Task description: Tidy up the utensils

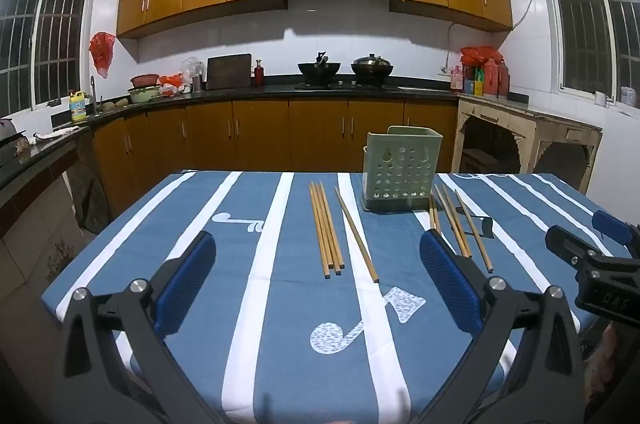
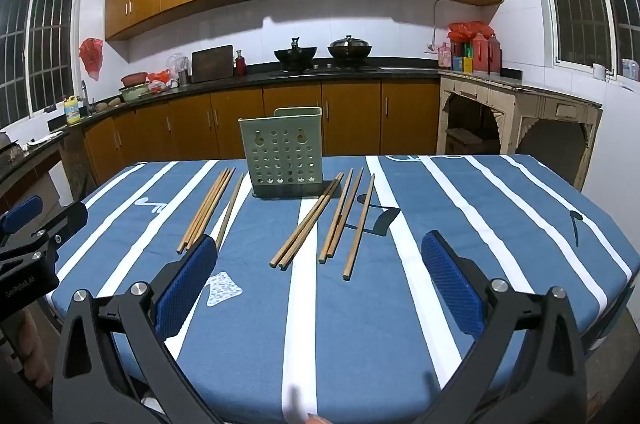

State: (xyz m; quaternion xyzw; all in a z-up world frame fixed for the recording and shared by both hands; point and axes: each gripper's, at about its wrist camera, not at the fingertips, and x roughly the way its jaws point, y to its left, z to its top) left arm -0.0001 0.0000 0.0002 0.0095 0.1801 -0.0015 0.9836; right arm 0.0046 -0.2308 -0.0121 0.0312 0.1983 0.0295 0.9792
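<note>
A pale green perforated utensil holder (image 1: 402, 168) (image 2: 282, 152) stands upright at the far middle of the blue striped tablecloth (image 1: 200, 224) (image 2: 500, 224). Several wooden chopsticks (image 1: 326, 228) (image 2: 206, 210) lie flat to its left. Several more chopsticks (image 1: 456, 224) (image 2: 342, 218) lie to its right. My left gripper (image 1: 317, 236) hovers over the near part of the table, open, with nothing between its blue pads (image 1: 188, 280). My right gripper (image 2: 319, 238) is also open and empty, level with the near ends of the right-hand chopsticks. Each gripper shows at the other view's edge (image 1: 586, 230) (image 2: 48, 214).
Beyond the table run wooden kitchen cabinets (image 1: 260, 132) with a dark counter, two woks on the stove (image 2: 320, 54), and a worn beige side table (image 2: 520, 108) at the right. The table's near edge lies just below both grippers. A floor gap separates table and cabinets.
</note>
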